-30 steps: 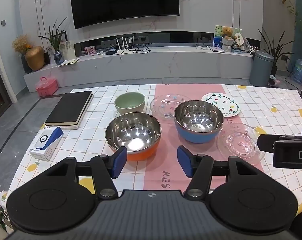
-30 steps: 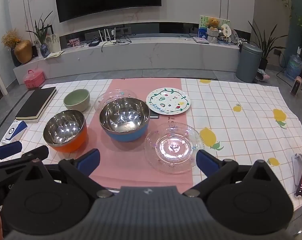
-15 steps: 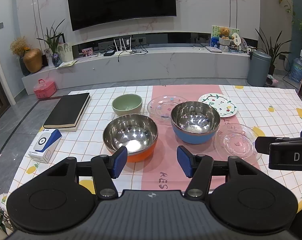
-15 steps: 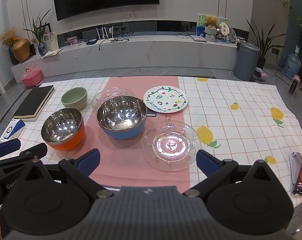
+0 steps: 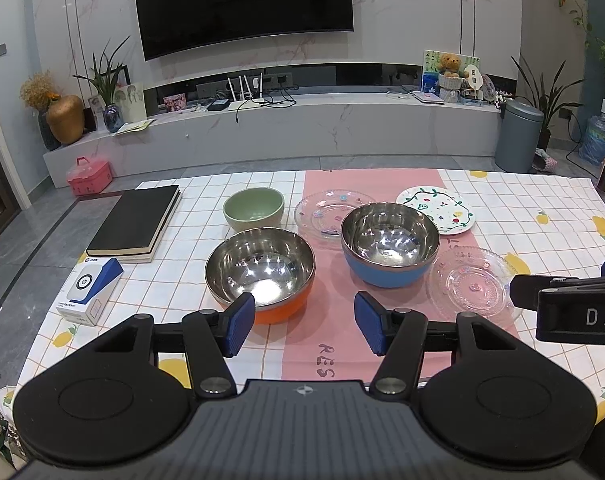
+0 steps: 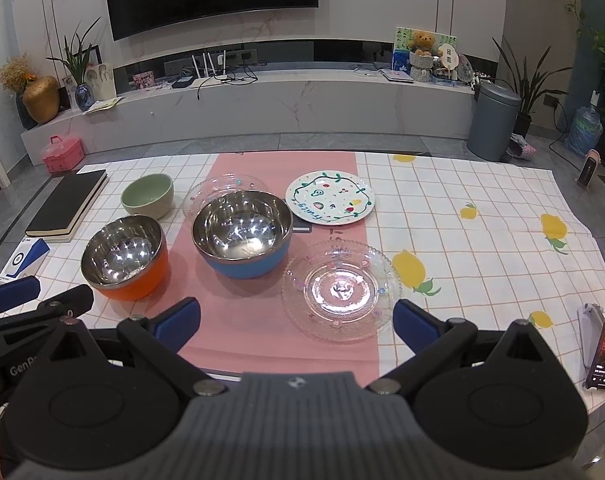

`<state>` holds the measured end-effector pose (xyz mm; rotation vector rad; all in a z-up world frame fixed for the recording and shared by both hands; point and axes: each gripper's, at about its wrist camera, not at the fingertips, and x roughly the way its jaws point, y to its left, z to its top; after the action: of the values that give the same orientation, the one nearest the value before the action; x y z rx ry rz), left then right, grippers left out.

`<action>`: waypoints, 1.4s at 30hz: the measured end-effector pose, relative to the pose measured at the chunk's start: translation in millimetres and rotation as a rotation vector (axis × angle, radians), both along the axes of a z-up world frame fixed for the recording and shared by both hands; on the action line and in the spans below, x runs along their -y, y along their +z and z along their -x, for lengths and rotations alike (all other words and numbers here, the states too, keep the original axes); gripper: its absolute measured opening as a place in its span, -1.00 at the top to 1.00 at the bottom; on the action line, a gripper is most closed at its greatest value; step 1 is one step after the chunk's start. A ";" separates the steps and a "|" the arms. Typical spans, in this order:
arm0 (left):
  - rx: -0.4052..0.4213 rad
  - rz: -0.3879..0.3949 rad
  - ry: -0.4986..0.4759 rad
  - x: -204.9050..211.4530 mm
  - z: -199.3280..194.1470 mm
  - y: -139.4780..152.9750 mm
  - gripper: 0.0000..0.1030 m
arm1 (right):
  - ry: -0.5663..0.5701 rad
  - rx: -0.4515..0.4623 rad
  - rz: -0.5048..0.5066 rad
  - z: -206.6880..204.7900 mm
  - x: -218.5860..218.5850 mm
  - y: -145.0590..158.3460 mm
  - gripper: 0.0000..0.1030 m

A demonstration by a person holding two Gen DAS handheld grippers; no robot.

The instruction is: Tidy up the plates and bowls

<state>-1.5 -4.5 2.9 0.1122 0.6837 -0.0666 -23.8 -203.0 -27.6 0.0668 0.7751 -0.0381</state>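
Both grippers released, holding nothing, hovering at the near table edge.

The left gripper (image 5: pixel 304 326) gapes just short of the orange bowl (image 5: pixel 260 272); the right gripper (image 6: pixel 296 326), wider apart, faces the near glass plate (image 6: pixel 340 290) straight ahead. Beyond lie the blue bowl (image 6: pixel 242 236), green bowl (image 6: pixel 147 196), painted plate (image 6: pixel 329 203) and, seemingly, a second glass plate (image 5: pixel 328 214): three bowls, three plates.

Table (image 6: pixel 482 240) under checked cloth (image 6: pixel 442 208) carries bowls, plates, book (image 5: pixel 136 222).

glossy metal inside orange bowl (image 5: pixel 260 271) and blue bowl (image 5: pixel 389 243); clear glass plate (image 6: pixel 341 289).
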 end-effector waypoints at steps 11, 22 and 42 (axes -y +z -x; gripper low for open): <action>-0.004 0.003 0.000 2.1 0.4 1.1 -0.32 | 0.003 -0.006 0.002 0.7 -0.5 -0.6 -0.95; -0.006 0.003 0.002 3.0 0.5 0.8 -0.32 | 0.004 -0.013 0.006 0.4 -1.7 -1.5 -0.95; -0.008 0.008 0.001 4.0 2.4 -1.9 -0.32 | 0.000 -0.018 0.006 1.6 -0.9 -3.5 -0.95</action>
<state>-3.9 -8.6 1.0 0.1043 0.6913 -0.0693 -25.4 -202.1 -31.1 0.0612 0.7931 -0.0414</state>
